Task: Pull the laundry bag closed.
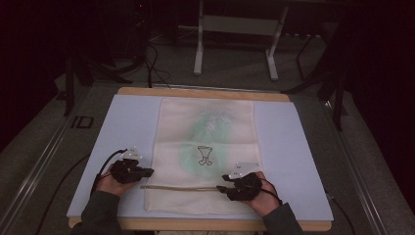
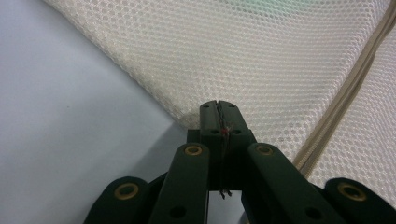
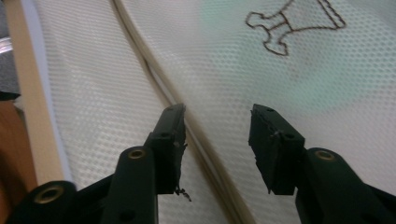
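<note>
1. A cream mesh bag (image 1: 203,154) lies flat along the middle of the worktop (image 1: 303,161), reaching from near the far edge almost to the near edge. A pale green shape shows through it, and a dark outlined emblem (image 1: 204,154) sits at its middle.
2. A beige zipper (image 1: 178,187) crosses the bag near the near edge, running between your two hands.
3. Your left tool (image 1: 147,171) is at the bag's left edge, jaws pressed together on the mesh hem. Your left hand (image 1: 108,184) rests on the pale blue surface beside it.
4. Your right tool (image 1: 224,182) is at the right part of the zipper with its jaws spread apart, holding nothing; your right hand (image 1: 259,196) lies over the bag's right side.
5. The worktop is a pale blue sheet on a wooden board (image 1: 205,93), whose light wood rim shows at the far and near edges.
6. Around it the room is dark: grey floor, black cables (image 1: 154,66), a white metal frame (image 1: 235,29) beyond the far edge, and dark stands at both sides.
7. The left gripper view shows the honeycomb weave of the bag (image 2: 233,56) up close, its edge meeting the blue sheet at the shut jaws of the tool (image 2: 218,112), and the zipper (image 2: 345,93) running off to one side.
8. The right gripper view shows the zipper (image 3: 154,70) passing by one jaw of the open tool (image 3: 217,119), the emblem (image 3: 294,23) beyond, and the wooden rim (image 3: 32,107).
</note>
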A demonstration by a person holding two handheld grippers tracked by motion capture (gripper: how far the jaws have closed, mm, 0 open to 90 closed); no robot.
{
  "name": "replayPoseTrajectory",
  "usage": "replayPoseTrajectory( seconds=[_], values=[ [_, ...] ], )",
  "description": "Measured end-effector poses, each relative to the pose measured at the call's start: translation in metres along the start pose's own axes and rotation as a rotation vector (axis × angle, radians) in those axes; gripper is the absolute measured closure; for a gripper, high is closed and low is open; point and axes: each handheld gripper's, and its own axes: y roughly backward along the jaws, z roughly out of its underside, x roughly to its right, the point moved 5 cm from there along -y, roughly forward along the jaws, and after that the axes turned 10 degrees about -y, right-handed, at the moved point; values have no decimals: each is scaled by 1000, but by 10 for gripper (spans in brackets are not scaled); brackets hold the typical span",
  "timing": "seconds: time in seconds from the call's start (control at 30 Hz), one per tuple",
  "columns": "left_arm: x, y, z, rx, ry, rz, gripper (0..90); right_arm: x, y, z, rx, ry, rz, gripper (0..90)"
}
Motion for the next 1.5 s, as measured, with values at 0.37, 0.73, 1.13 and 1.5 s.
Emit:
replayPoseTrajectory(
  seconds=[0.37,0.73,1.13,1.5],
  values=[
    [0,0,0,-2,0,3,897,-24,-17,-14,-7,56,-61,575],
    [0,0,0,-3,-1,-3,897,-38,-35,-33,0,103,-98,565],
    [0,1,-1,2,11,0,877,-52,-54,-53,30,135,-133,565],
    [-2,6,-2,33,29,-3,859,-70,-79,-64,34,156,-161,620]
  ],
)
